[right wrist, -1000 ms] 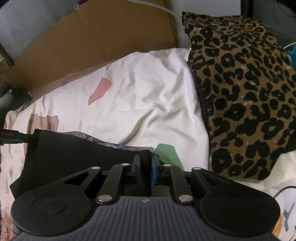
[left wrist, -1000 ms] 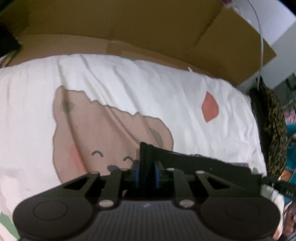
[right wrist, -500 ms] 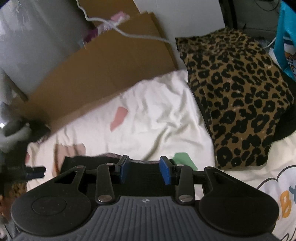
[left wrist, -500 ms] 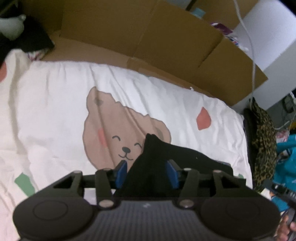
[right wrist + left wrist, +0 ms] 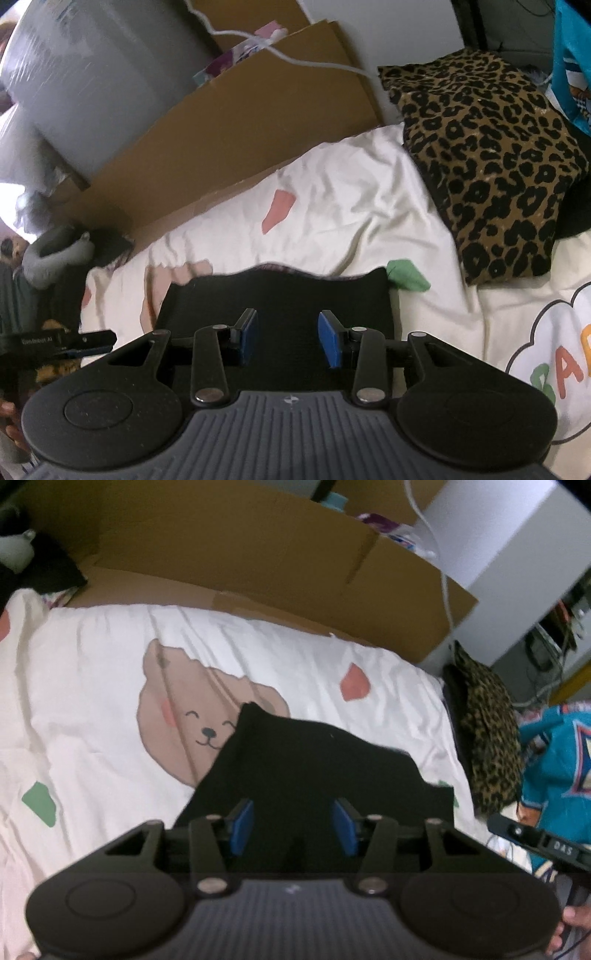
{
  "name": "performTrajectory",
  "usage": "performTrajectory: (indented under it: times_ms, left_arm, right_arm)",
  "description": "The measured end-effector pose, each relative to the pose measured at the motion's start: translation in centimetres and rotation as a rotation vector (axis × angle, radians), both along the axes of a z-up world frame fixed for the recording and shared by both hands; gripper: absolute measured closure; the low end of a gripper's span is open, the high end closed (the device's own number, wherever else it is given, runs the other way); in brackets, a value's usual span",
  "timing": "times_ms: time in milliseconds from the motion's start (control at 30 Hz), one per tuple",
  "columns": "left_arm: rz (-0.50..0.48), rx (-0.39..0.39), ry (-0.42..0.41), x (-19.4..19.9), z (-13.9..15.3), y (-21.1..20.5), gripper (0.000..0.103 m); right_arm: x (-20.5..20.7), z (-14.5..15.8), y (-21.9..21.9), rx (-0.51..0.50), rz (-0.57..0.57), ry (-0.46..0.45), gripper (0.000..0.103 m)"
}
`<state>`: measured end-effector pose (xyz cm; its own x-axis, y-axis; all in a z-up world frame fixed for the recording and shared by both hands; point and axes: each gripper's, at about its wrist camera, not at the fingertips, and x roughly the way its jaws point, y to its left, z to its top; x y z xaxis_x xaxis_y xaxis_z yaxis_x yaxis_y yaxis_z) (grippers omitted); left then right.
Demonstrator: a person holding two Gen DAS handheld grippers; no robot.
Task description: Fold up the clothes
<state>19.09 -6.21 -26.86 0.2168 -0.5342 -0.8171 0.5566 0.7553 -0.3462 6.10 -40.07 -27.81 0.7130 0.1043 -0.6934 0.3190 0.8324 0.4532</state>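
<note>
Beneath us spreads the white bedsheet [image 5: 92,657] with its cartoon bear print, backed by cardboard [image 5: 240,546] and with a leopard-print cushion [image 5: 491,158] at its far right end. On the sheet, just in front of both tools, lies the black garment [image 5: 314,753], flattened into a rough rectangle whose left corner overlaps the bear; it looks light, limp and non-slippery, so we judge it best pinched at the two near corners or along a folded edge, several layers together. Our left gripper [image 5: 291,825] and right gripper [image 5: 288,341] both hang above it with jaws partly apart and nothing pressed between the blue pads.
</note>
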Motion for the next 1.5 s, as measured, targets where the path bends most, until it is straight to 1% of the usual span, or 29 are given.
performTrajectory:
  times_ms: [100,167,500,567,633,700,900,1133,1300,1400,1500]
  left_arm:
    - [-0.043,0.011,-0.024,-1.2,-0.3,-0.4,0.052]
    - [-0.062,0.025,-0.026,-1.6,-0.9,-0.9,0.053]
    - [-0.12,0.088,-0.002,-3.4,-4.2,-1.7,0.054]
    - [-0.141,0.108,-0.003,-3.9,-5.0,-2.1,0.054]
    - [-0.158,0.12,0.015,-3.9,-5.8,-2.3,0.054]
    - [-0.154,0.131,0.017,-3.6,-6.3,-2.2,0.054]
    - [-0.149,0.178,-0.038,-2.5,-7.3,-2.9,0.055]
    - [-0.132,0.182,-0.05,-1.1,-7.9,-3.8,0.054]
    - [-0.134,0.188,-0.064,-0.5,-8.2,-4.4,0.051]
    - [-0.128,0.189,-0.063,-0.1,-8.3,-4.6,0.051]
    - [-0.116,0.192,-0.056,0.0,-7.7,-4.4,0.051]
  right_arm:
    - [-0.4,-0.2,1.3,-0.033,0.035,0.008,0.059]
    - [-0.4,-0.6,1.9,-0.037,0.047,0.018,0.059]
    - [-0.7,-3.6,5.0,-0.052,0.131,0.086,0.059]
    - [-0.6,-4.0,5.6,-0.078,0.154,0.099,0.06]
    - [-0.5,-4.5,6.2,-0.107,0.175,0.112,0.06]
    - [-0.3,-5.0,6.6,-0.125,0.193,0.126,0.06]
    - [1.0,-6.5,6.8,-0.155,0.213,0.163,0.061]
    - [2.9,-7.2,7.3,-0.201,0.243,0.18,0.061]
    - [3.8,-7.5,6.5,-0.166,0.225,0.177,0.062]
    - [4.2,-7.6,6.4,-0.168,0.226,0.174,0.063]
    - [4.5,-7.7,6.4,-0.175,0.231,0.173,0.063]
